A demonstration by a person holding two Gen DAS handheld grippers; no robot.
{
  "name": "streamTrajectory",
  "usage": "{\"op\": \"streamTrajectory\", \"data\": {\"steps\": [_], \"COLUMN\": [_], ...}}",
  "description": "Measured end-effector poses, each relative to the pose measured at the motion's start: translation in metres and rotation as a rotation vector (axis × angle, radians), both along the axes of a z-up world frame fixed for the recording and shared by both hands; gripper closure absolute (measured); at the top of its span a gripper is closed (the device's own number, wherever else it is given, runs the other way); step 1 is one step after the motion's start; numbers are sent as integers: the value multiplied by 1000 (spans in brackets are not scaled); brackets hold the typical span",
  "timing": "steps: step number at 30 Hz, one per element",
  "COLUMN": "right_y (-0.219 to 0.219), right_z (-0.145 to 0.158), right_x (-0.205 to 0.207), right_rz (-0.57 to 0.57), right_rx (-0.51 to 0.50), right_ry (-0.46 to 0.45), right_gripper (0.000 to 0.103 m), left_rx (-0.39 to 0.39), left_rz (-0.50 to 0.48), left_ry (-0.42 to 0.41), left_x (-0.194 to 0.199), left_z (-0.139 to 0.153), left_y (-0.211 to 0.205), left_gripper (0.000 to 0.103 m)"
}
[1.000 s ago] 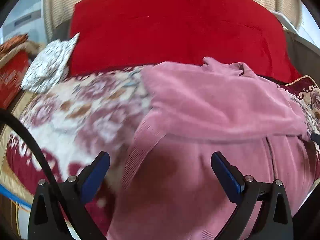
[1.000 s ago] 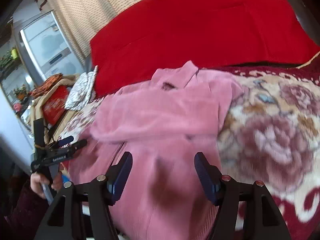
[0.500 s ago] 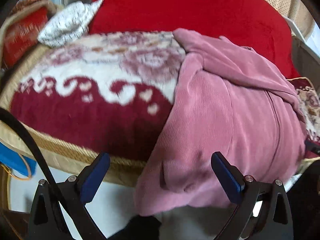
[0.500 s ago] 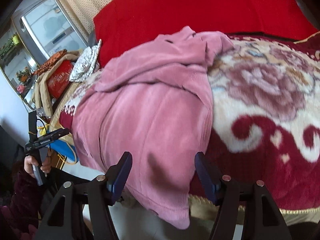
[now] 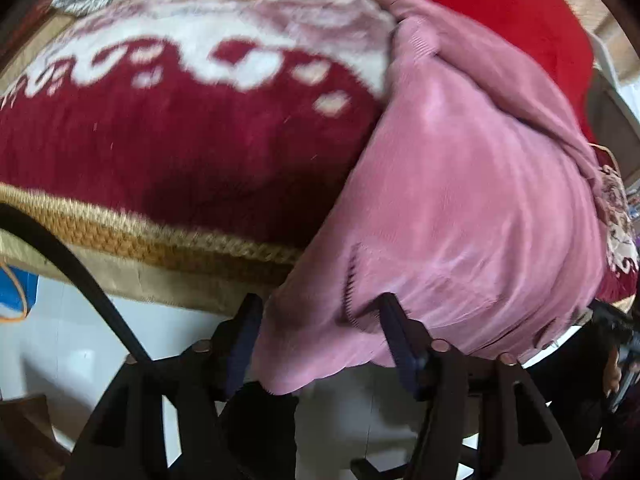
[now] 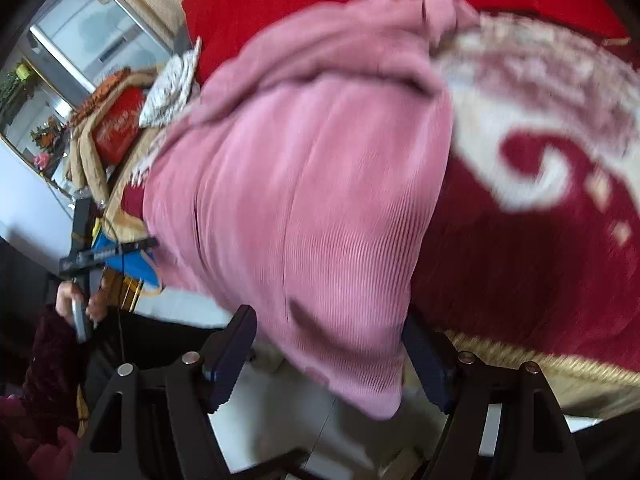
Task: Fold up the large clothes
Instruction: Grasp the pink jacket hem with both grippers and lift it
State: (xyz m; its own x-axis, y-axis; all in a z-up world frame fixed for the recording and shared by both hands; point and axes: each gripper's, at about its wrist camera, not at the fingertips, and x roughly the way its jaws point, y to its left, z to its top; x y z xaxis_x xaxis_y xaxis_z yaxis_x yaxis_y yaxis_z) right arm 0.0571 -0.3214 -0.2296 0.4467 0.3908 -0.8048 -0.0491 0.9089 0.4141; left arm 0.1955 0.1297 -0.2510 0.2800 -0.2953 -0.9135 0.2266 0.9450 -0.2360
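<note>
Left tool [image 5: 320,338], left wrist view: your jaws stand apart, straddling the hanging hem of the pink garment [image 5: 460,208] but not yet clamped. That garment lies on the bed [image 5: 180,152] with its lower part draped over the gold-trimmed edge. Risk: close now and you may pinch only the top layer near the pocket stitching, so the fold drags crooked. You're low, aiming up at the hem.

Right tool [image 6: 328,354], right wrist view: likewise spread, the other hem corner between the fingers, ungripped. Frame is blurred. Risk: uneven grabs, or the weight sliding everything off the bed.
</note>
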Motion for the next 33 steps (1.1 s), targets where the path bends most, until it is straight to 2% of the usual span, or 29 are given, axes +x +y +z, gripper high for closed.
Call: {"op": "streamTrajectory", "data": {"steps": [3,7,10,11,12,13,14,15,16,20,22,23,25,26,27,28,30,33], "right_y": [6,9,17,20,23,27,33,40,45,53,49,47,43,43,42,45,48,50], "right_z": [-14,-38,-44,-45,-47,-48,-46,-44,-41,-24,-14,-13,-23,-30,-36,-39,-32,-9], "right_x": [2,12,12,13,12,12,14,12,11,6,5,7,14,16,18,18,17,12], "right_rz": [13,11,19,24,39,68,100,131,152,180,183,174,146,135,117,111,138,166], "right_rx": [-22,2,-15,-18,-8,9,12,-1,-15,58,145,158,155,156,135,110,67,117], "right_ry": [44,118,123,120,120,126,126,116,99,32,-19,-29,30,60,90,96,47,-35], "right_gripper": [26,25,25,25,26,35,53,63,67,74,75,75,72,72,72,72,74,83], "left_rx": [24,65,68,66,57,44,36,35,31,-28,-24,-9,19,31,27,6,-23,-61], "left_rz": [-4,-56,-90,-100,-112,-124,-135,-142,-146,-138,-128,-122,-111,-109,-114,-124,-130,-125], "left_ry": [25,36,37,35,38,45,49,49,45,48,59,69,86,88,85,77,55,22], "left_x": [3,2,1,0,-2,-4,-6,-7,-9,-10,-8,-6,-3,-3,-3,-5,-4,-6], "left_z": [-8,-17,-20,-20,-20,-21,-21,-21,-20,-16,-17,-19,-23,-24,-24,-22,-14,-4], "left_y": [-3,-18,-28,-30,-32,-34,-37,-39,-40,-35,-34,-29,-26,-27,-28,-29,-29,-29], "left_gripper": [38,37,39,43,56,70,76,87,90,93,92,89,67,65,66,73,95,97]}}
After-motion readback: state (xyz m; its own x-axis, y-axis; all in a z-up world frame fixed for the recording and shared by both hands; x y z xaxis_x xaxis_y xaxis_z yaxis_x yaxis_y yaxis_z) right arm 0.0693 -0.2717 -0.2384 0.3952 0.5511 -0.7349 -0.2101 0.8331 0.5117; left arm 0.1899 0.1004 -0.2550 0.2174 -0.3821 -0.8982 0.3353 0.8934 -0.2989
